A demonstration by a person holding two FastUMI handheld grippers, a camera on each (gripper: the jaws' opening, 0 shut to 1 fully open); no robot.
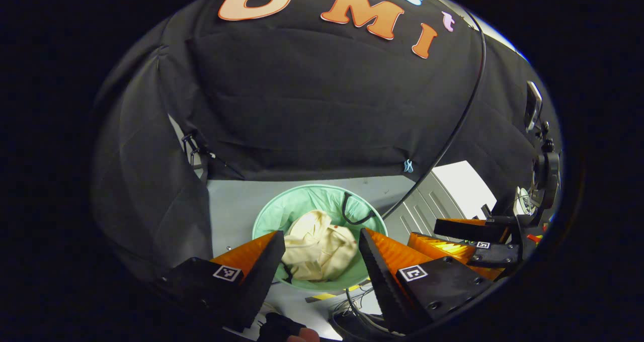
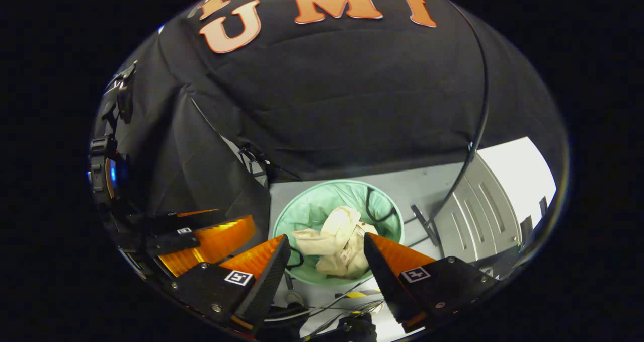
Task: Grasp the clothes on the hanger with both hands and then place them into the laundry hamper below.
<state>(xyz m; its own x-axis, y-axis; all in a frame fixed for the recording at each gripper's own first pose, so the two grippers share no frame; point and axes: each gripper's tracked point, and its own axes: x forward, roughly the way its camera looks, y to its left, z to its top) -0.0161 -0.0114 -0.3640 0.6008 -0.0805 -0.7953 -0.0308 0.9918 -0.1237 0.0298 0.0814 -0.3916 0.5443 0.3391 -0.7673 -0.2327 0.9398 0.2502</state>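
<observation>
Clothes lie crumpled in hamper; no legible label.

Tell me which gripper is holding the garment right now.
Neither: the left gripper and right gripper are both open and empty, while the cream garment lies crumpled inside the green hamper below them.
</observation>
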